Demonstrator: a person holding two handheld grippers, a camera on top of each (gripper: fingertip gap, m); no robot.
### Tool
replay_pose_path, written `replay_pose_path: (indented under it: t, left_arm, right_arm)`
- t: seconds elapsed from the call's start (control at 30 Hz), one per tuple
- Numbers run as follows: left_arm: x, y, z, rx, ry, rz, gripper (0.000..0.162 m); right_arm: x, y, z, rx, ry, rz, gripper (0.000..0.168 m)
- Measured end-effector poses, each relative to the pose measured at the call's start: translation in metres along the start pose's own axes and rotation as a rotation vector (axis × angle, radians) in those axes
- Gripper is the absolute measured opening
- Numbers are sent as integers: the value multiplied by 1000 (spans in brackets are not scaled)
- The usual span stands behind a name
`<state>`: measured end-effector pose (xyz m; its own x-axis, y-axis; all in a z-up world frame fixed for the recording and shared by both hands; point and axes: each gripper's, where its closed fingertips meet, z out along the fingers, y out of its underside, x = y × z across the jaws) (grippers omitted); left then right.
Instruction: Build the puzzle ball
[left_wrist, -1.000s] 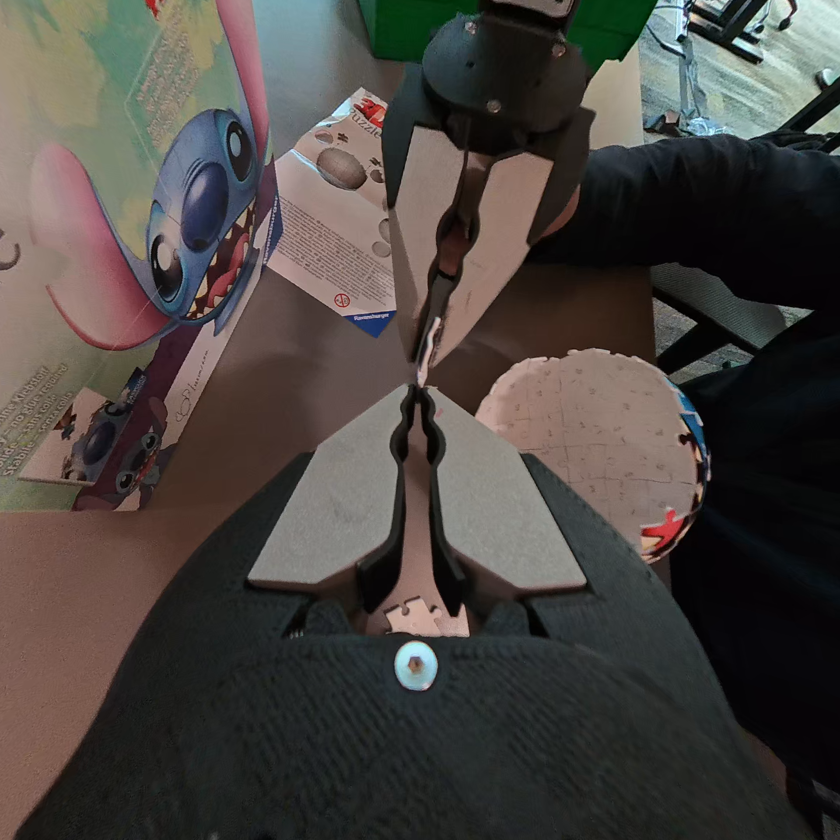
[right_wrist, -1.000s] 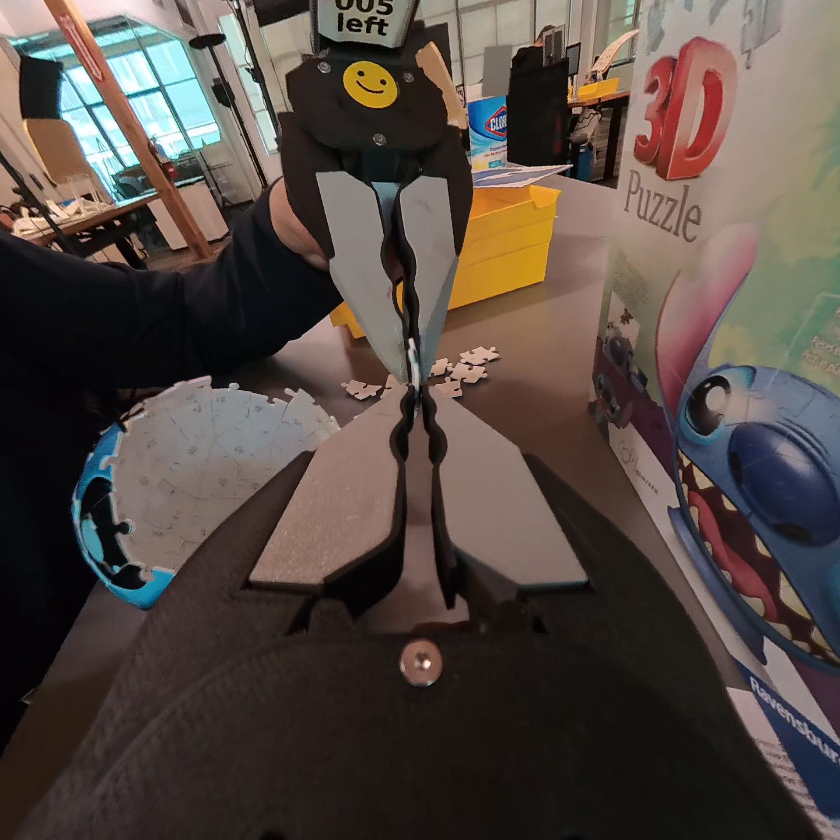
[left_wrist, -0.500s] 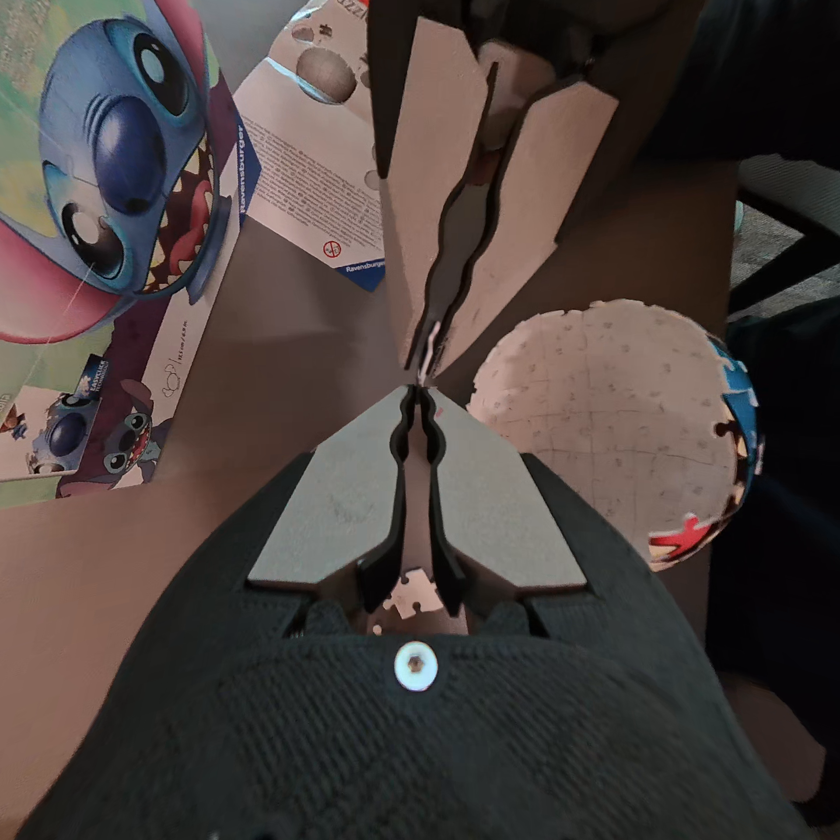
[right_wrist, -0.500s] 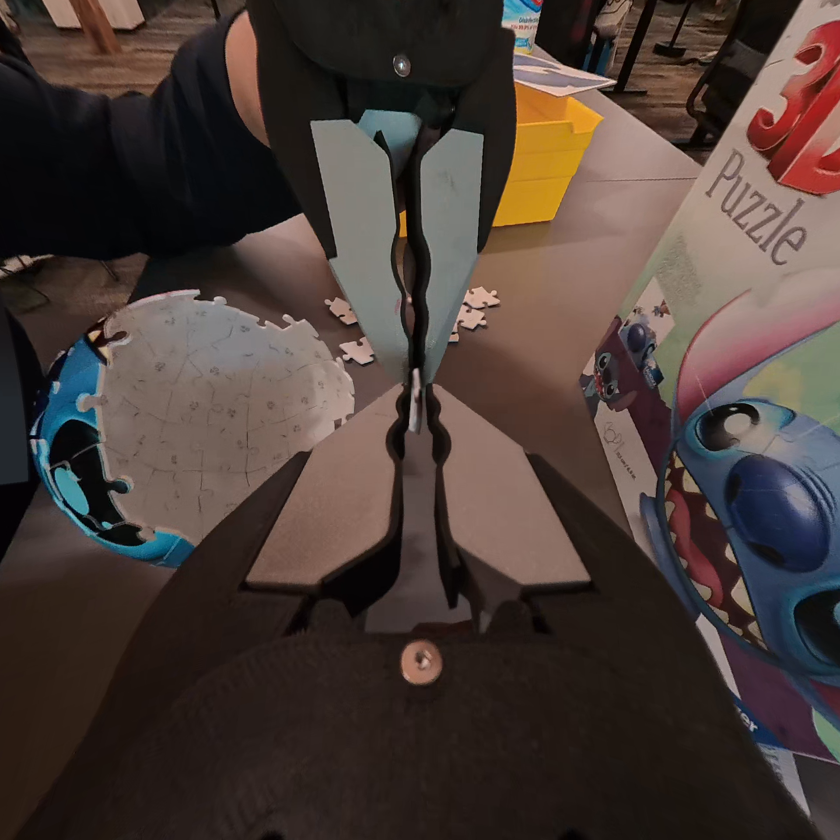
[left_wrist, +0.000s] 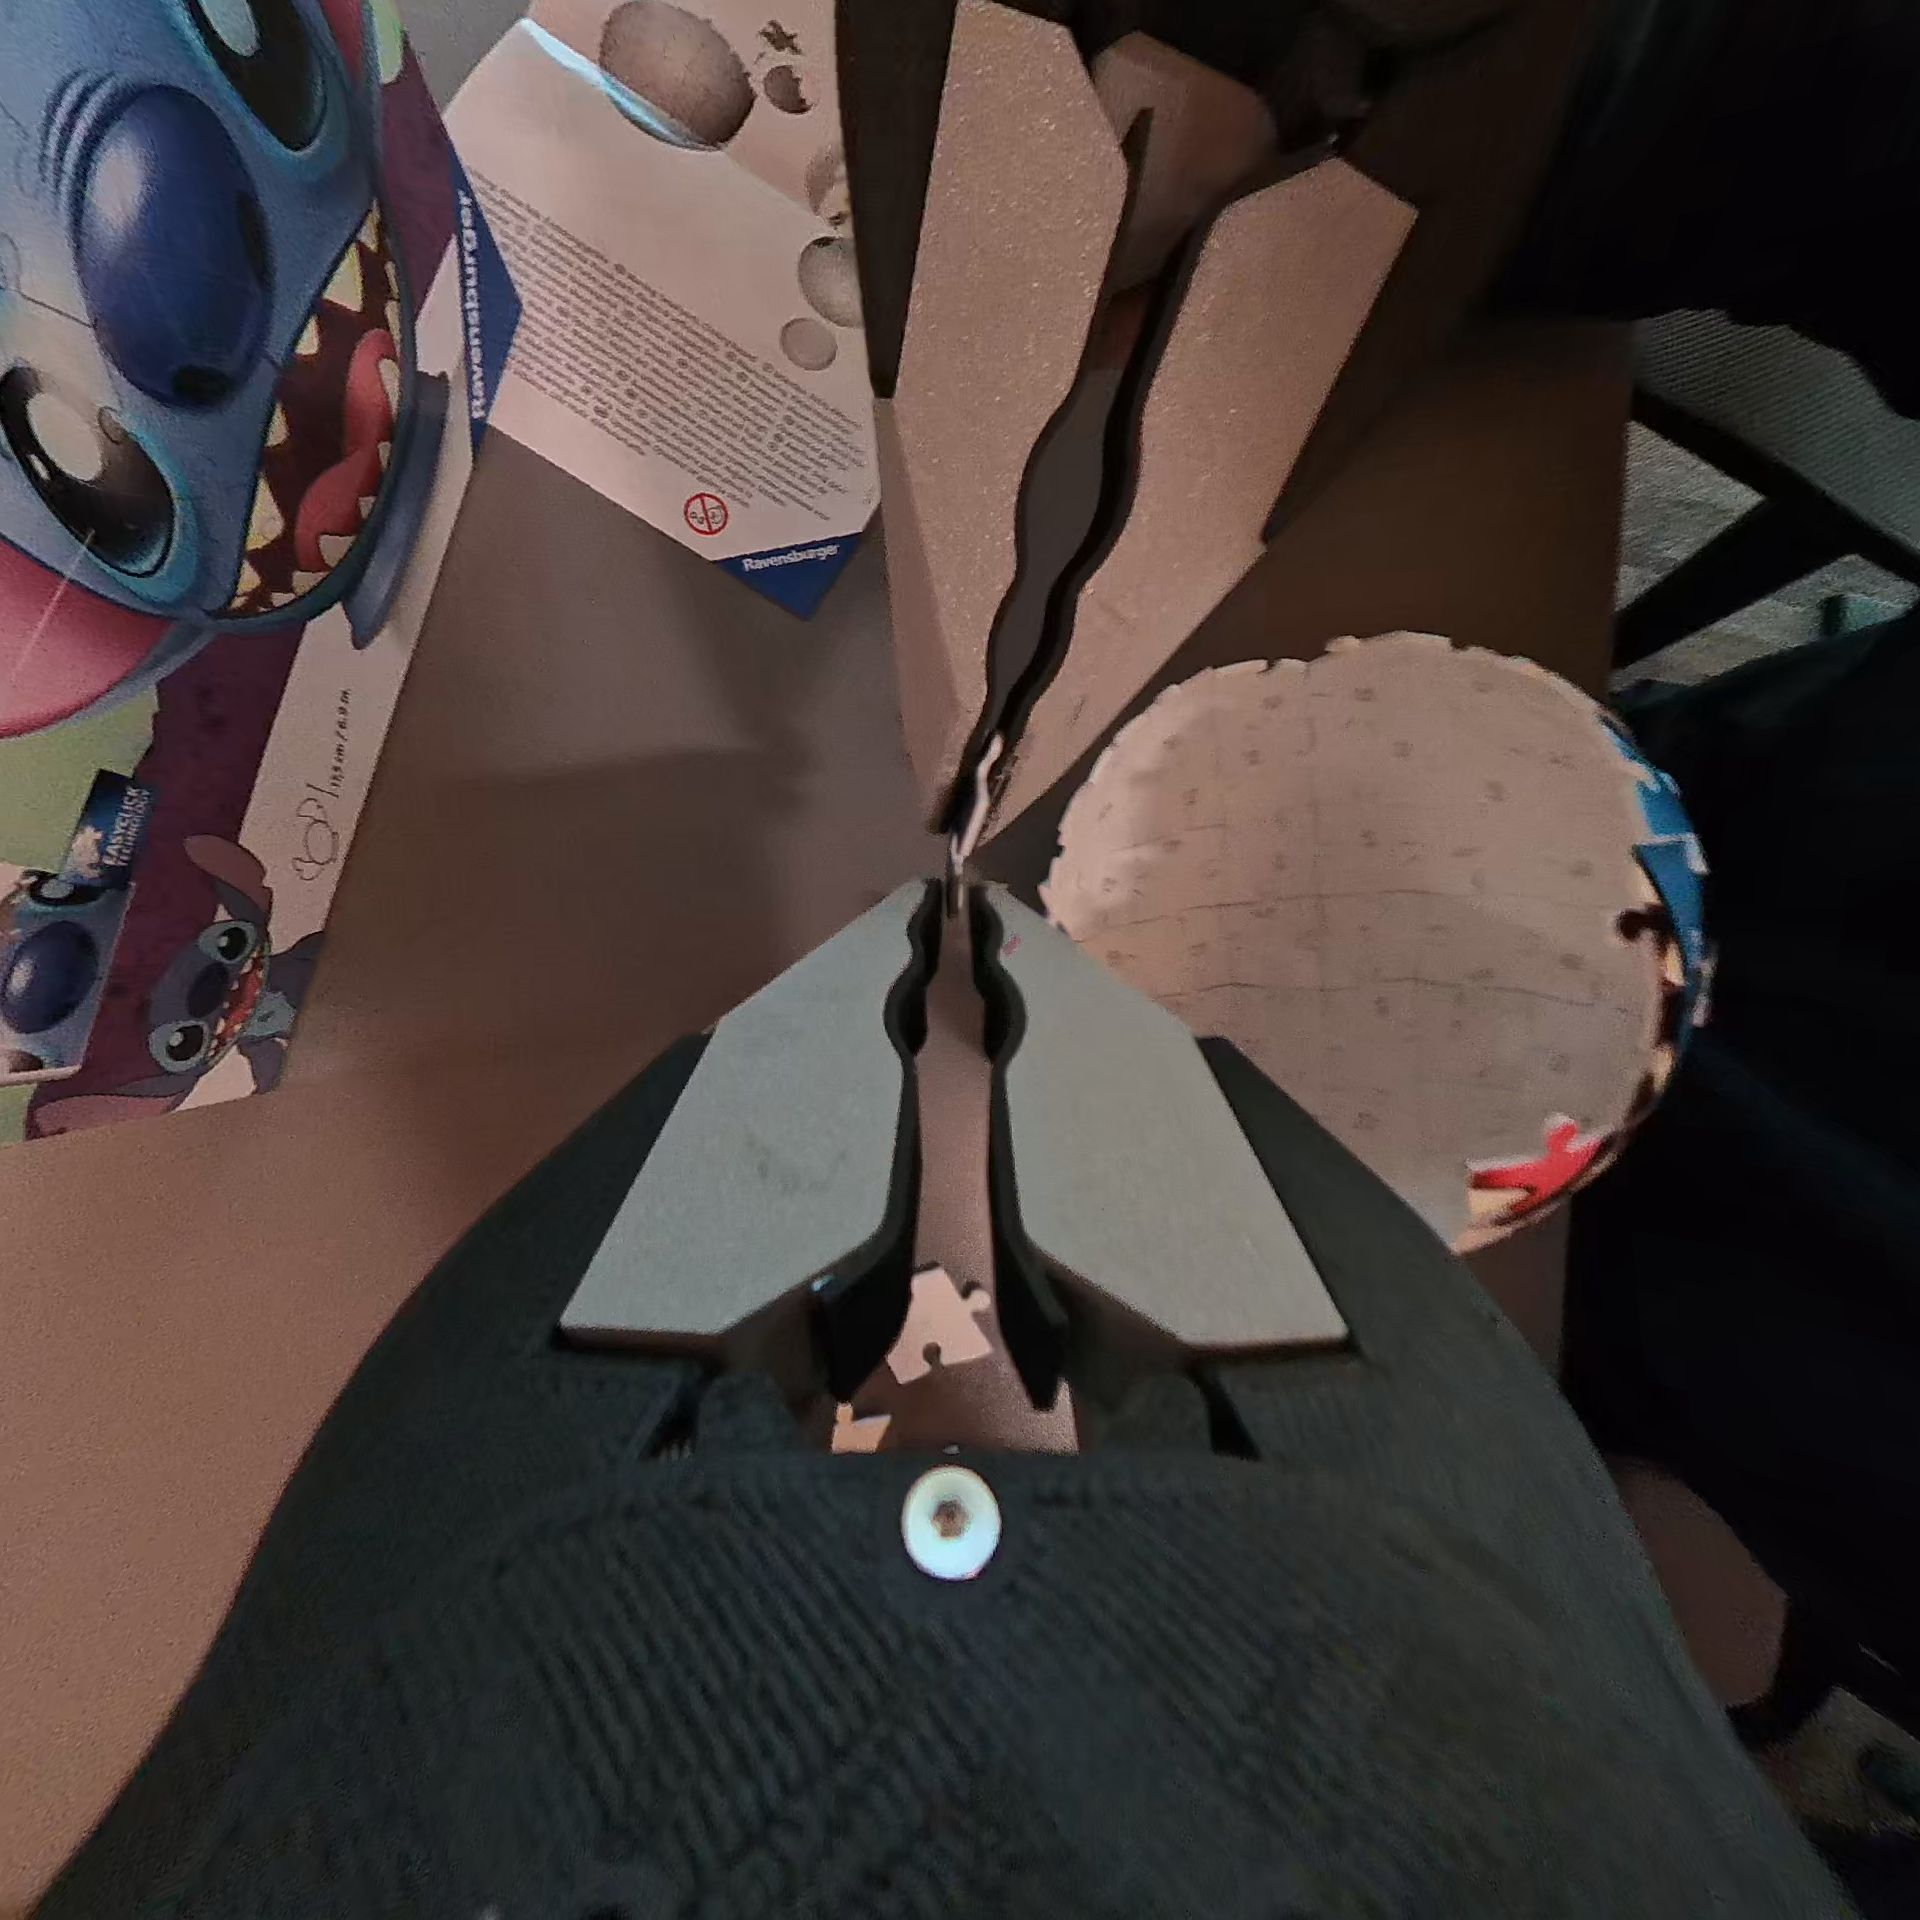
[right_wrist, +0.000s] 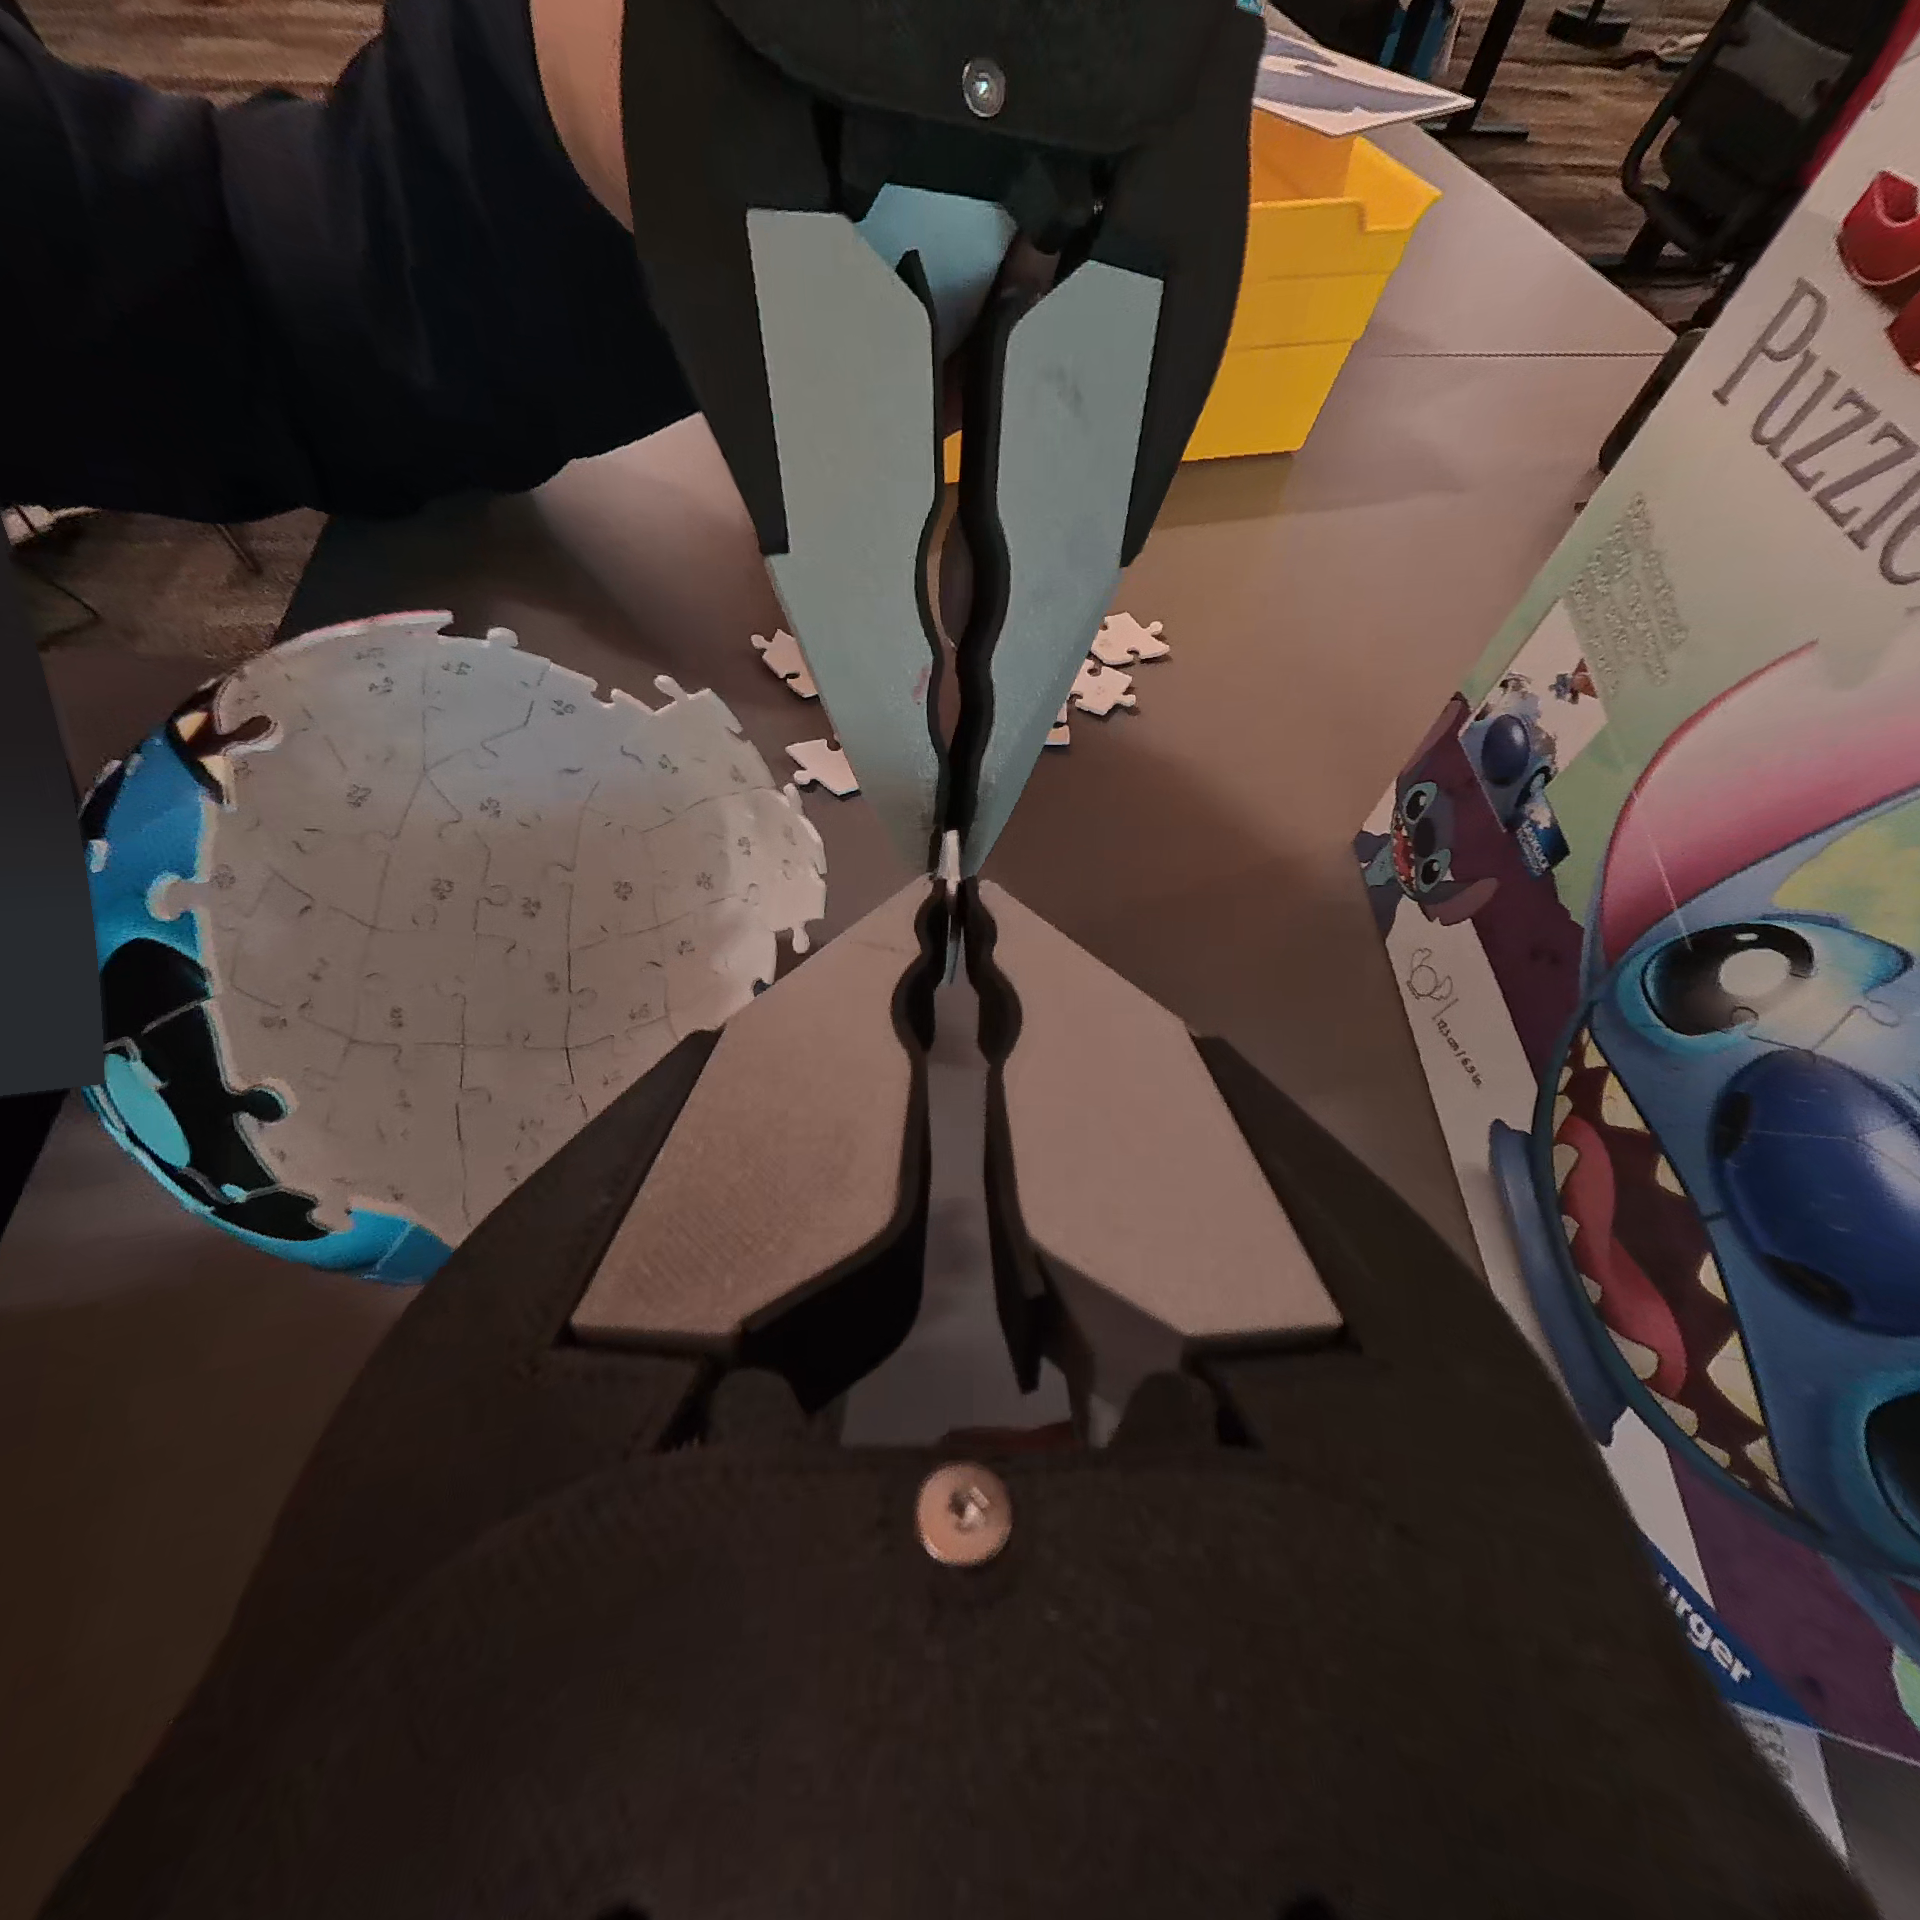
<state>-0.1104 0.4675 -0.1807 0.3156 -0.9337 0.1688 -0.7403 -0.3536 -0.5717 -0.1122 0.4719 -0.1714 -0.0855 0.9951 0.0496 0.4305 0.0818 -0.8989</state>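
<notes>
Over table (right_wrist: 1299, 665): puzzle piece (right_wrist: 950, 858) btwn gripper tips

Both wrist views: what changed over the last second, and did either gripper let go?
Neither let go. The left gripper and right gripper remain shut tip to tip, each on a thin puzzle piece. The pair tipped downward: the background room dropped out of the right wrist view, and the half-built puzzle ball and puzzle box loom larger. Ball, box and loose pieces lie unmoved on the table.
</notes>
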Motion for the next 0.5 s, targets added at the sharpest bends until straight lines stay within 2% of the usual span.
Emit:
replay_pose_path:
  t: [0.13, 0.3, 0.43, 0.5]
  left_arm:
    - [4, 7, -19, 15, 118, -71, 22]
    - [-14, 7, -32, 59, 89, -117, 21]
    - [-23, 2, -31, 96, 69, -127, 20]
    - [-19, 3, -26, 94, 122, -144, 23]
  right_arm:
    - [-2, -1, -4, -52, 3, -4, 0]
    - [-25, -13, 0, -121, -69, -18, 0]
    - [-39, 2, 14, -255, -101, -9, 0]
    - [-41, 8, 19, -279, -107, 27, 0]
